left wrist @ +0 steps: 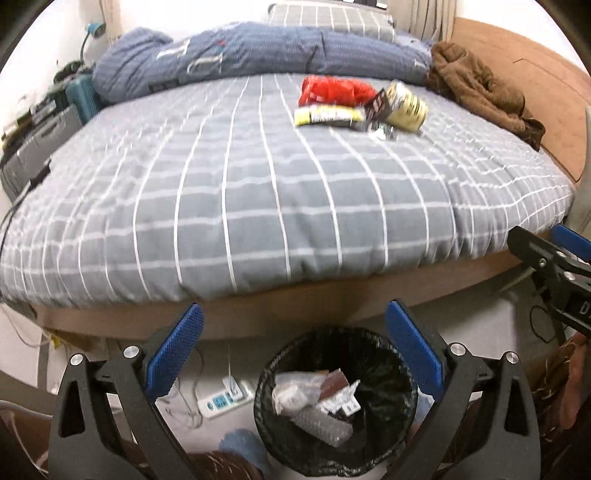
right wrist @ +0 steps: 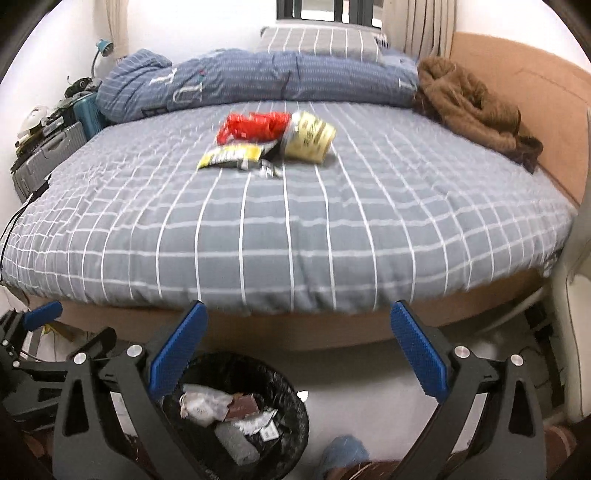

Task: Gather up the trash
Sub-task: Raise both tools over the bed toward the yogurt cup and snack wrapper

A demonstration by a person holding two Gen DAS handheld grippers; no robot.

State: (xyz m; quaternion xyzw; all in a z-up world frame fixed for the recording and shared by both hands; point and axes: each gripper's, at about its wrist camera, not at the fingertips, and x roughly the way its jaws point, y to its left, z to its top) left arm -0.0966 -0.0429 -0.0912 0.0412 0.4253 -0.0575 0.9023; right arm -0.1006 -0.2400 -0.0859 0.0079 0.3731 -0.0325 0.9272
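With some trash already in the bin (left wrist: 334,400) on the floor, a red bag (left wrist: 330,89), yellow wrapper (left wrist: 325,116) and cup (left wrist: 406,105) remained on the bed (left wrist: 258,206). Both the left gripper (left wrist: 293,341) and right gripper (right wrist: 299,339) gaped empty. Only the right view showed the window (right wrist: 325,9).

Both wrist cams: bed (left wrist: 258,192), bin (left wrist: 369,343) shared.

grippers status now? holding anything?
Left gripper: open, empty, above the trash bin.
Right gripper: open, empty.
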